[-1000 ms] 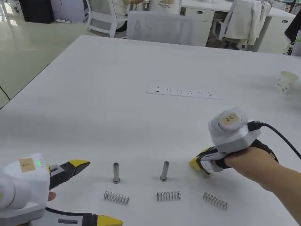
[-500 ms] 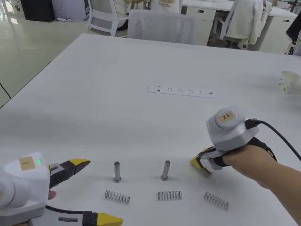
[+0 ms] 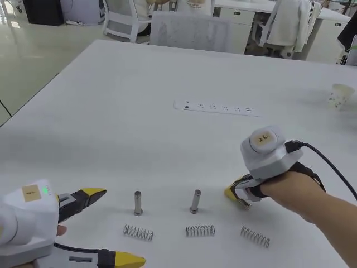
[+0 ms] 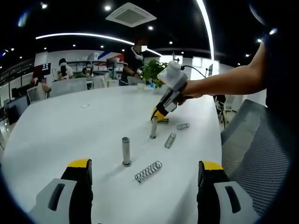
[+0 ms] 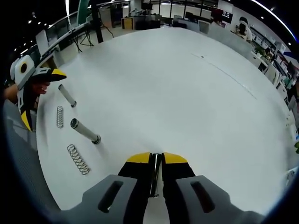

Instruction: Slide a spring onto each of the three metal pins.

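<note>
Right gripper view puts your right gripper (image 5: pixel 156 158) with its jaws pressed together on the third pin (image 5: pixel 154 176), a thin dark shaft caught between the yellow tips. Head view places that grip low over the table (image 3: pixel 167 145), to the right of the left pin (image 3: pixel 138 202) and the middle pin (image 3: pixel 195 201), both standing upright on their bases. Whether the held pin's foot touches the table cannot be told. Your left gripper (image 3: pixel 110 228) has its jaws spread wide with nothing in them, and it hovers just beside the left pin. All three springs lie flat in a row in front of the pins: the left spring (image 3: pixel 138 233), the middle spring (image 3: pixel 199 230) and the right spring (image 3: pixel 255 237). Each lies apart from its pin, so no spring is threaded yet. You look to be at the setting-up step, steadying or standing the last pin. Next, most likely, you need that pin upright and released. Then close on one spring near an end, lift it, line its bore up over a pin top and lower it. The coils look soft, so pinch lightly.
</note>
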A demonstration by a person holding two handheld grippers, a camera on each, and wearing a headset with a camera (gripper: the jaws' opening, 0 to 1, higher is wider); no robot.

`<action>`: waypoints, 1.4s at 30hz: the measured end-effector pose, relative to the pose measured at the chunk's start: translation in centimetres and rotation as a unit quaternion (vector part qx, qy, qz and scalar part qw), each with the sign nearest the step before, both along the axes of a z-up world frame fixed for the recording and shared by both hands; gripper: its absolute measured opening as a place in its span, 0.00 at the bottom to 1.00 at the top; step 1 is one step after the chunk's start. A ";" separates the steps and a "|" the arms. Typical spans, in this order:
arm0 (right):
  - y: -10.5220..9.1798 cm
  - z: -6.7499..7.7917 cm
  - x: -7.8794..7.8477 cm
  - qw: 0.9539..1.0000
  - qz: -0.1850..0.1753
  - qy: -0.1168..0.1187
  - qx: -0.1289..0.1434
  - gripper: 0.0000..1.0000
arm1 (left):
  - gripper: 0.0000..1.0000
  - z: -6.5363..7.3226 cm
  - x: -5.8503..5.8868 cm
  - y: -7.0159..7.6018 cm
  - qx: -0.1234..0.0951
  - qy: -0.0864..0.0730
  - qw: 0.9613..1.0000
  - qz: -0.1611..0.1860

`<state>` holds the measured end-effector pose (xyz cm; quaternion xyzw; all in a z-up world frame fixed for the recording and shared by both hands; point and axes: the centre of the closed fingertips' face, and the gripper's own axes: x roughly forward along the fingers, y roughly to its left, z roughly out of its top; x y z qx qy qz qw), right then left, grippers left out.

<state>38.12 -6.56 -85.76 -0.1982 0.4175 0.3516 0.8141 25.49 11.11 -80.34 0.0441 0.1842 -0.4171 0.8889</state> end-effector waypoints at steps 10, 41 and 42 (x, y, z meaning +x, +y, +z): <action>-0.4 0.8 -0.4 1.000 -0.003 -0.005 0.000 0.06 | 0.91 0.0 0.0 0.2 0.000 0.000 1.000 0.001; -1.5 4.9 -3.2 0.998 -0.014 -0.052 0.023 0.05 | 0.91 0.8 -0.4 -0.6 0.002 -0.013 1.000 -0.015; -1.5 4.9 -3.3 0.998 -0.014 -0.052 0.024 0.05 | 0.91 0.8 -0.5 -0.6 0.002 -0.013 1.000 -0.015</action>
